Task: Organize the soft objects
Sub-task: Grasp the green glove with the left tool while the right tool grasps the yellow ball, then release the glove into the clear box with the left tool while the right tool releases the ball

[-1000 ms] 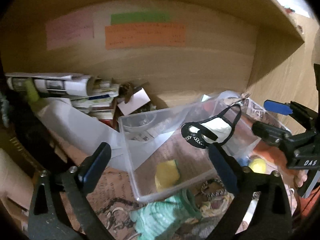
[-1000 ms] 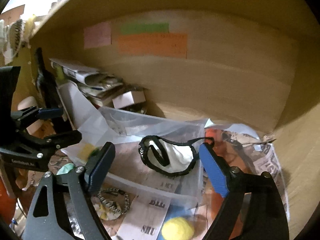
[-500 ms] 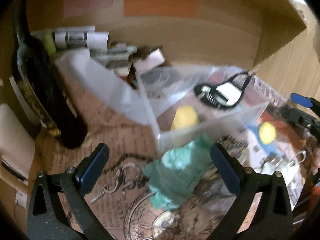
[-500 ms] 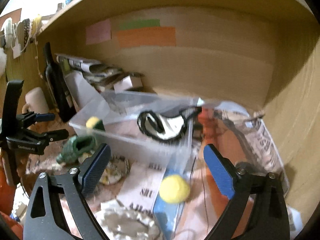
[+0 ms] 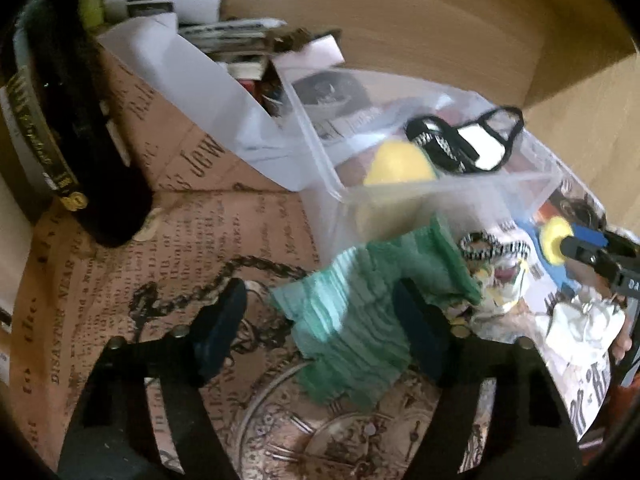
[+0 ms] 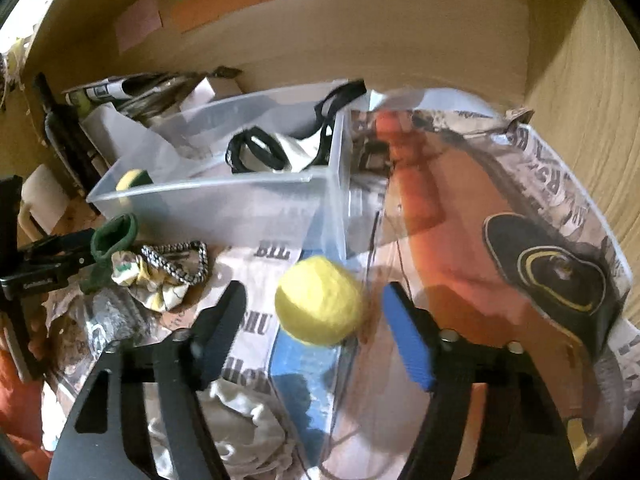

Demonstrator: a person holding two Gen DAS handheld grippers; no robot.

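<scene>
Bin [image 6: 256, 196] already holds face mask [image 6: 276, 152] and sponge [image 5: 398, 162]; we hover left gripper [image 5: 320, 332] over green sock [image 5: 360, 312], right gripper [image 6: 310, 322] around yellow ball [image 6: 318, 300], both wide open, empty.

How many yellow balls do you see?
2: one yellow ball on the newspaper between the right hand-held gripper's open fingers, another inside the clear bin. Clutter may hide more.
</scene>
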